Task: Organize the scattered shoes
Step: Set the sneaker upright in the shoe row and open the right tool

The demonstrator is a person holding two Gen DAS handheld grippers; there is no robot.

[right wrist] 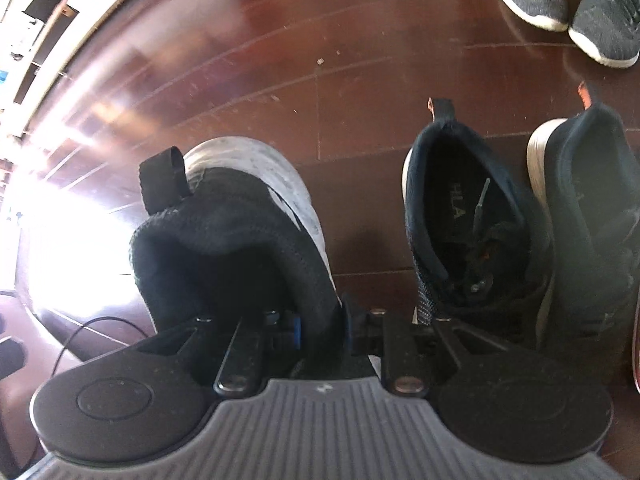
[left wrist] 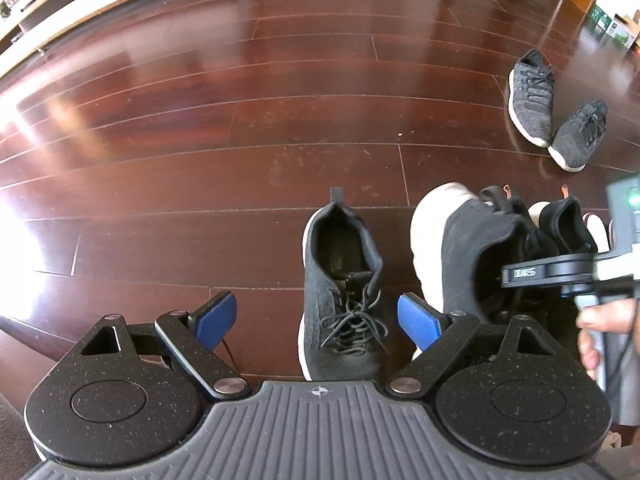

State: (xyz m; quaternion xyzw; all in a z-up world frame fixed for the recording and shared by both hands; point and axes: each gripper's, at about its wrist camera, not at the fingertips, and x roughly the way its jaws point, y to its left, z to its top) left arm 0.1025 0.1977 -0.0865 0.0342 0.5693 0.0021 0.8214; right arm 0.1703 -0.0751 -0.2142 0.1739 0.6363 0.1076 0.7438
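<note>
A black knit sneaker [left wrist: 340, 292] with a white sole stands upright on the wood floor, heel away from me. My left gripper [left wrist: 318, 320] is open, its blue pads [left wrist: 216, 316] on either side of the laced front and apart from it. Just to its right, a matching black sneaker [right wrist: 240, 248] is tilted so its pale sole faces up and away. My right gripper [right wrist: 320, 326] is shut on that shoe's side wall near the collar. The same tilted sneaker [left wrist: 460, 252] shows in the left wrist view, with the right gripper's body and a hand beside it.
Two dark shoes with orange-tipped heel tabs sit right of the held one: one upright [right wrist: 460, 216], one on its side [right wrist: 592, 232]. A grey knit pair [left wrist: 532, 96] [left wrist: 580, 136] lies farther off at the right. A low white cabinet [left wrist: 60, 12] lines the far left. A thin cable [right wrist: 92, 328] lies at the left.
</note>
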